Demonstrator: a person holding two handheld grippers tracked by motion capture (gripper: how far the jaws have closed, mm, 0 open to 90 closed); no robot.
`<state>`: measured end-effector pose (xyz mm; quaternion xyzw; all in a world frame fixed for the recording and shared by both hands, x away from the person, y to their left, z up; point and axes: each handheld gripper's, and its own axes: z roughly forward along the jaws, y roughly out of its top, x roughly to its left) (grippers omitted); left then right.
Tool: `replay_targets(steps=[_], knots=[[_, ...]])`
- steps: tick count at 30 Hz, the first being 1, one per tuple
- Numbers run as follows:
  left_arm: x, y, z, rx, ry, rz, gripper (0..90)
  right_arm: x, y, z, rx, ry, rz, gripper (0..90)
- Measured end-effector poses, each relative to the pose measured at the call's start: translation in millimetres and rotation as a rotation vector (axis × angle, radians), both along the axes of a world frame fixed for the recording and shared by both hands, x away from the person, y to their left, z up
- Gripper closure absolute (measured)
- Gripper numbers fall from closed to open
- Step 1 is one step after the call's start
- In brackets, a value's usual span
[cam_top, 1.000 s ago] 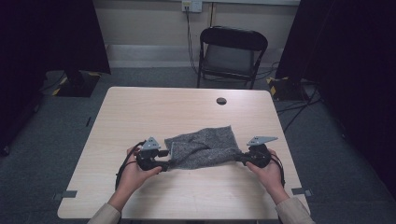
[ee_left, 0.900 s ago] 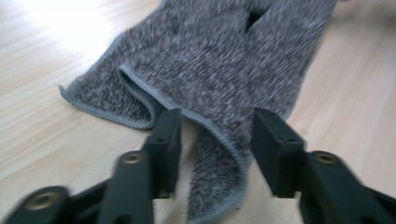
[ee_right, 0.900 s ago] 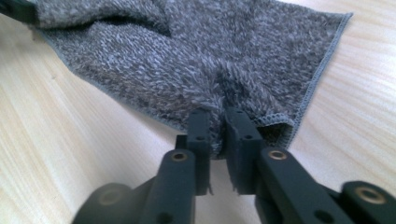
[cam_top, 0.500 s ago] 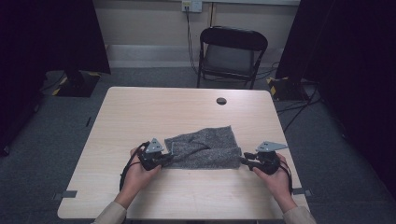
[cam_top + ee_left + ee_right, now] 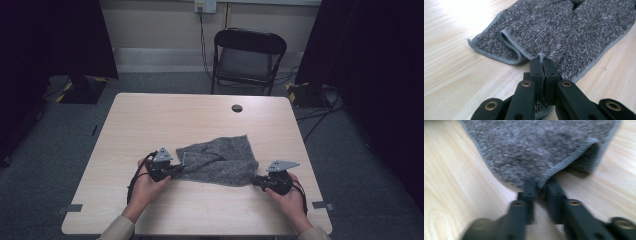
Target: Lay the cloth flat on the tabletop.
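Grey fuzzy knitted cloth w/ stitched hem point(image 5: 220, 160) lies crumpled on the pale wooden table point(image 5: 165, 120), lower centre of the high view, between the two hands. Left gripper point(image 5: 172, 170) sits at the cloth's left edge, lower left of centre; right gripper point(image 5: 257, 181) at the cloth's lower right corner, right of centre.

Left gripper view: black jaws pressed tight together at bottom centre, a bit of hem sticking up between the tips, cloth point(image 5: 564, 30) spreading across the upper right, one edge folded over into a loop left of the tips. Clamped on the cloth.

Right gripper view (blurry): jaws at bottom centre w/ a narrow gap, cloth corner point(image 5: 536, 147) running down into that gap; hem curls over at upper right. Looks nipped on the corner, but blur makes the pinch hard to confirm.

Small dark round grommet point(image 5: 237, 108) in the tabletop, upper centre, well apart from cloth. Black folding chair point(image 5: 247, 57) behind the table at top centre
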<state>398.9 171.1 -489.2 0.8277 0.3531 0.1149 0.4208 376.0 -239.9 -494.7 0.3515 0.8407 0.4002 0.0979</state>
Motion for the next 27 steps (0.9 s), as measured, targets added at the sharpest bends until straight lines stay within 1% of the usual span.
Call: replay_targets(steps=[1, 2, 3, 4, 6, 7, 9, 11, 12, 13, 14, 15, 16, 17, 18, 19, 20, 21, 22, 23, 24, 25, 27], knots=[[0.0, 1.5, 0.5, -0.002, 0.003, 0.006, 87.8, 0.3, 0.8, 0.5, -0.003, 0.005, 0.003, 88.5], [0.0, 1.5, 0.5, -0.002, 0.003, 0.006, 87.6, 0.3, 0.8, 0.5, -0.003, 0.005, 0.003, 88.5], [-1.8, 4.9, 1.8, -0.004, 0.009, 0.012, 87.7, 0.4, 1.4, 1.9, 0.009, 0.032, 0.003, 89.2], [-3.3, 5.8, 2.0, -0.007, 0.018, 0.009, 87.9, -0.5, 0.8, 2.4, 0.015, 0.049, 0.004, 89.4], [-6.1, 8.1, 3.5, -0.003, 0.025, -0.004, 88.0, -5.5, -1.4, 3.5, 0.024, 0.074, 0.015, 89.5], [-6.1, 8.1, 3.5, -0.003, 0.025, -0.004, 88.0, -5.5, -1.4, 3.5, 0.024, 0.074, 0.015, 89.5], [-12.9, 13.1, 7.2, -0.004, 0.042, -0.015, 88.1, -18.0, -5.9, 5.0, 0.008, 0.106, 0.048, 89.6], [-17.5, 16.8, 8.2, 0.004, 0.049, -0.014, 88.2, -24.9, -9.7, 6.7, -0.004, 0.117, 0.061, 89.6], [-17.5, 16.8, 8.2, 0.004, 0.049, -0.014, 88.3, -24.9, -9.7, 6.7, -0.004, 0.117, 0.061, 89.6], [-21.3, 20.7, 8.0, -0.009, 0.064, -0.021, 88.3, -31.5, -16.4, 8.4, 0.007, 0.133, 0.060, 89.6], [-23.5, 22.3, 7.5, -0.023, 0.074, -0.021, 88.2, -34.1, -20.5, 8.6, 0.024, 0.146, 0.055, 89.5], [-23.5, 22.3, 7.5, -0.023, 0.074, -0.021, 88.0, -36.1, -23.9, 8.0, 0.038, 0.163, 0.056, 89.5], [-27.3, 22.4, 7.1, -0.026, 0.092, -0.032, 86.6, -38.0, -26.1, 7.6, 0.033, 0.171, 0.056, 89.4], [-27.3, 22.4, 7.1, -0.026, 0.092, -0.032, 82.3, -39.3, -27.2, 6.9, 0.032, 0.172, 0.065, 88.6], [-30.5, 19.0, 8.2, -0.005, 0.083, -0.017, 74.5, -40.8, -27.2, 6.7, 0.032, 0.174, 0.071, 84.4], [-31.0, 17.8, 9.5, -0.012, 0.058, -0.002, 63.5, -41.5, -27.2, 7.3, 0.025, 0.161, 0.062, 78.6], [-30.6, 17.1, 11.4, -0.010, 0.034, 0.006, 56.2, -41.7, -27.0, 8.6, 0.019, 0.140, 0.061, 76.3], [-29.8, 16.6, 14.1, -0.011, 0.028, 0.016, 55.3, -41.3, -27.1, 11.0, 0.015, 0.124, 0.057, 72.6], [-29.0, 15.9, 16.2, -0.034, 0.029, 0.033, 54.4, -40.6, -27.5, 14.0, 0.008, 0.100, 0.039, 68.1], [-28.0, 15.8, 17.3, -0.045, 0.028, 0.039, 51.8, -39.4, -28.2, 17.2, 0.014, 0.079, 0.029, 66.3], [-27.0, 15.2, 16.8, -0.030, 0.019, 0.034, 52.1, -37.7, -29.3, 20.1, 0.024, 0.057, 0.018, 64.1], [-25.9, 14.9, 15.0, -0.017, 0.016, 0.032, 53.6, -35.4, -30.3, 22.8, 0.026, 0.033, -0.003, 60.0], [-22.4, 15.3, 8.6, -0.013, 0.016, 0.039, 53.9, -28.1, -31.7, 26.2, 0.041, -0.007, -0.032, 59.3]])
